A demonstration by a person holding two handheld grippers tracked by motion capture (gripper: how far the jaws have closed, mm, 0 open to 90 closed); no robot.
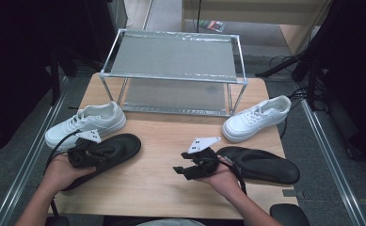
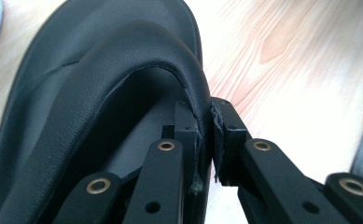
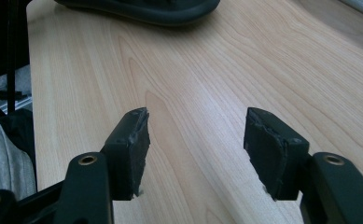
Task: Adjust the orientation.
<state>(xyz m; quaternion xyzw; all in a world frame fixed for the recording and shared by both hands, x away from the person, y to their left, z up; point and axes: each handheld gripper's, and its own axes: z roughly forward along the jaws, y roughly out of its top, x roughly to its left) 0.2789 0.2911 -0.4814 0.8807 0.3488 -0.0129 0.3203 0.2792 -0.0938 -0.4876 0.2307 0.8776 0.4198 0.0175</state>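
On the table's left side, the left gripper (image 2: 205,135) pinched the strap of the black sandal (image 1: 110,150), while the right gripper (image 3: 195,149) hovered spread wide, empty.

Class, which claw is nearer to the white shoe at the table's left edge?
Left. The left claw grips the black slipper just in front of that white shoe; the right claw hangs open toward mid-table, farther away.
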